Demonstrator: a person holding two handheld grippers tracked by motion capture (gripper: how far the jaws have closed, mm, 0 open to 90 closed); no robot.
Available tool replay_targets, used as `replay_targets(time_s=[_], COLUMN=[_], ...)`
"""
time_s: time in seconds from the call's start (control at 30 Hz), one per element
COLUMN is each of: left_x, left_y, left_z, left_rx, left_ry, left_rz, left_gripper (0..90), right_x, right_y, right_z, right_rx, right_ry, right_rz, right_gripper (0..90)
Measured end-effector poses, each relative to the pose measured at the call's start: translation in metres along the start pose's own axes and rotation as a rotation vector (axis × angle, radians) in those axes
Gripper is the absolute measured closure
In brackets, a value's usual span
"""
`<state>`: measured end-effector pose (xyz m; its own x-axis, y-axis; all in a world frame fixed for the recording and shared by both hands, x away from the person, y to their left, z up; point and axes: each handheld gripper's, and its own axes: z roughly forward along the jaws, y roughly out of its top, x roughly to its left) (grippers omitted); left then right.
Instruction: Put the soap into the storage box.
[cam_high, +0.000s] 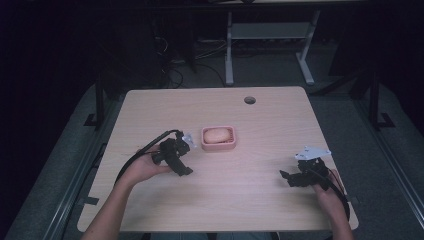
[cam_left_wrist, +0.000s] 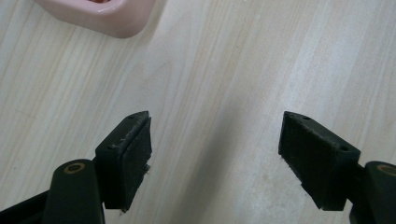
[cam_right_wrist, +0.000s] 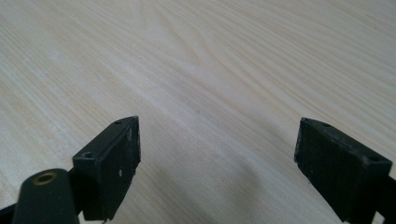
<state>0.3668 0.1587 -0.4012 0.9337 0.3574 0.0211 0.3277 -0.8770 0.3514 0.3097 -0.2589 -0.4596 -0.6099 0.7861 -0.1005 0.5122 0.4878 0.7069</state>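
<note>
No words, brand names or labels can be read on anything here.

A pink tray (cam_high: 218, 146) sits near the middle of the wooden table (cam_high: 235, 200). Inside it lies a round, pale lump (cam_high: 217, 135) — what it is cannot be told from the high view. Past the tray, near the far edge of the table, there is a small round hole (cam_high: 249, 100).

The left gripper (cam_high: 183, 170) is held in the person's left hand (cam_high: 142, 169). It sits just beside the tray, on the tray's left and a bit nearer to the person. A small gap of bare table lies between them, so they do not touch. In the left gripper view, its two black jaws stand apart with nothing but wood between them. A rounded corner of the pink tray (cam_left_wrist: 100, 16) peeks in at the top left of that view, ahead of the jaws and off to one side.

The right gripper (cam_high: 286, 176) is held in the person's right hand (cam_high: 327, 192). It is well apart from the tray — off to the tray's right and nearer to the person. In the right gripper view, its jaws are also spread apart, with plain table (cam_right_wrist: 210, 70) between them and nothing held.
</note>
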Motion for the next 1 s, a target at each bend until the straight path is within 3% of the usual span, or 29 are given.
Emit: replay_targets(time_s=[1.0], left_x=[-0.017], left_y=[-0.048], left_z=[-0.002], left_rx=[-0.006], left_ry=[0.035], left_rz=[-0.022], left_gripper=[24.2], right_x=[0.001], right_y=[0.000], right_z=[0.001], right_rx=[0.011], right_ry=[-0.007], right_rz=[-0.010], right_gripper=[13.9])
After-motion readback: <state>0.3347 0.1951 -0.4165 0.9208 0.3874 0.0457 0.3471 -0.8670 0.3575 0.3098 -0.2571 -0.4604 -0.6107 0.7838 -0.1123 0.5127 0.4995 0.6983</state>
